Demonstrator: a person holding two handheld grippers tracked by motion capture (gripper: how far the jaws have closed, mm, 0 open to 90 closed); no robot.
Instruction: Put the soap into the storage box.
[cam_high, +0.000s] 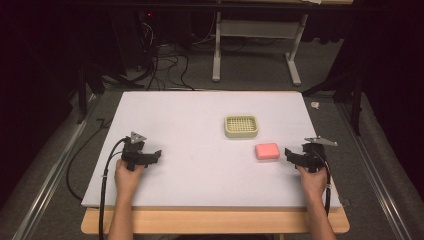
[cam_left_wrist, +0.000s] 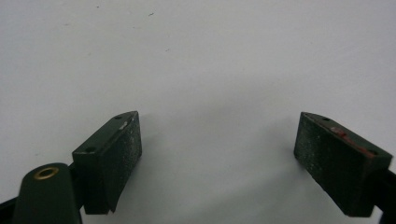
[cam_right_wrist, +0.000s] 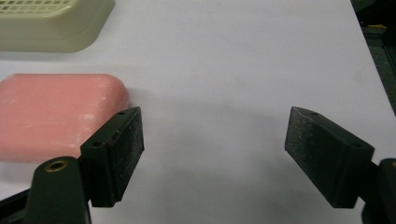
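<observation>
Pink soap bar (cam_high: 267, 151) flat on white table (cam_high: 200, 175), just beside right gripper (cam_high: 289, 154) at its nine o'clock; cream slatted dish (cam_high: 241, 126) near soap's eleven o'clock. Left gripper (cam_high: 157, 155) well apart at soap's nine o'clock. Both jaws wide open, holding nothing.

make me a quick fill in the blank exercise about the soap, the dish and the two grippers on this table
1. The pink soap bar lies closest to the ____ gripper.
2. The jaws of the left gripper stand ____, with nothing between them.
3. The cream soap dish with the grid top holds ____.
4. Soap bar and soap dish both rest on the ____ table top, apart from each other.

Missing words: right; open; nothing; white
</observation>
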